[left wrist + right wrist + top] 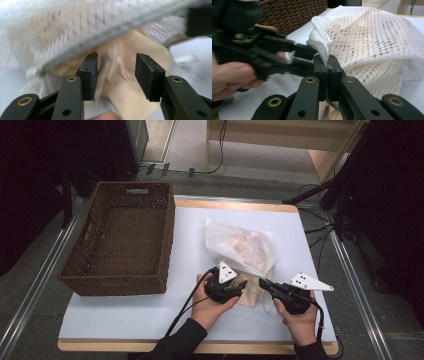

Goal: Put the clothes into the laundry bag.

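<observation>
Near the worktop's [150, 310] front edge, the right tool [328, 68] is clamped on the white mesh zip bag's [372, 42] zipper edge, while the left tool [116, 72], jaws apart, seemingly straddles blurred beige cloth [125, 100] at its mouth.

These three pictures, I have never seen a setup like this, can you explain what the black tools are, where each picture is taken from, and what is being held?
A person holds a two-jaw tool in each hand. The high view looks down on a white table with a wicker basket and a white mesh bag with beige cloth coming out of it. The other two pictures come from cameras riding on the tools. The right gripper is shut on the bag's zipper edge. The left gripper is open, with the beige cloth between its jaws.
</observation>
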`<state>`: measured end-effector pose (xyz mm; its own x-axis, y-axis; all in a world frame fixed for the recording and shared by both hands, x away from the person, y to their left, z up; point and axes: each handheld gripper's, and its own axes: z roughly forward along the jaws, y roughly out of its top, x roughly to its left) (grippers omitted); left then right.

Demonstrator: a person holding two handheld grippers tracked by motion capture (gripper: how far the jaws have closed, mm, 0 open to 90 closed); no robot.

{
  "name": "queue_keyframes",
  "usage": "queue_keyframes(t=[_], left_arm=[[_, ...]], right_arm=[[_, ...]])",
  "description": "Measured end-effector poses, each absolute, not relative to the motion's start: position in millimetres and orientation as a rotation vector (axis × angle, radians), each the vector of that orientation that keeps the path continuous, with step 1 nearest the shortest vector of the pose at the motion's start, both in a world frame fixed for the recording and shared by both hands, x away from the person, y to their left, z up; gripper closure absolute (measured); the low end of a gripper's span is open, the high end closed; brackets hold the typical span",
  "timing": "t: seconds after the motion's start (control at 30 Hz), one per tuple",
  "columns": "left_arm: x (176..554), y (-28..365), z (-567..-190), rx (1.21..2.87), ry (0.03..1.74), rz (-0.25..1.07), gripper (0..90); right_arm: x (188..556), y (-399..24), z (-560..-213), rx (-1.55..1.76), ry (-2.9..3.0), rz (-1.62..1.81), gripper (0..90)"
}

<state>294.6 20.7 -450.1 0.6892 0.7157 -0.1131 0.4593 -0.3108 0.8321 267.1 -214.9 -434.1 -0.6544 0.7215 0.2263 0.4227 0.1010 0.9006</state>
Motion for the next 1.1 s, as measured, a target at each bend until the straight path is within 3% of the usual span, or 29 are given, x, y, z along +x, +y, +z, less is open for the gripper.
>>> queue_keyframes(t=[0.17,0.3,0.43,0.5,0.6,0.63,0.77,0.97,1.03,1.1], left_arm=[[276,16,-461,2.04,0.831,0.236,49.2],[281,-9,-470,2.082,0.862,0.256,40.3],[291,-29,-478,2.108,0.9,0.265,38.2],[294,-34,-477,2.093,0.93,0.277,42.5],[297,-33,-473,2.071,0.957,0.314,69.0],[297,-32,-471,2.064,0.957,0.304,72.9],[299,-20,-457,1.964,0.936,0.317,76.3],[317,-6,-432,1.836,0.962,0.46,76.3],[324,-5,-437,1.858,0.958,0.578,76.0],[338,-5,-453,1.933,1.012,0.545,75.4]], right_arm=[[269,-215,-435,1.141,2.109,1.572,88.4],[268,-212,-435,1.133,2.118,1.565,88.4],[268,-212,-437,1.133,2.128,1.561,88.4],[268,-213,-438,1.133,2.131,1.561,88.4],[268,-215,-438,1.144,2.123,1.564,88.4],[268,-215,-438,1.146,2.121,1.566,88.4],[268,-217,-436,1.142,2.106,1.573,88.4],[265,-214,-431,1.126,2.098,1.58,88.4],[265,-214,-430,1.12,2.098,1.583,88.4],[265,-215,-431,1.126,2.104,1.574,88.4]])
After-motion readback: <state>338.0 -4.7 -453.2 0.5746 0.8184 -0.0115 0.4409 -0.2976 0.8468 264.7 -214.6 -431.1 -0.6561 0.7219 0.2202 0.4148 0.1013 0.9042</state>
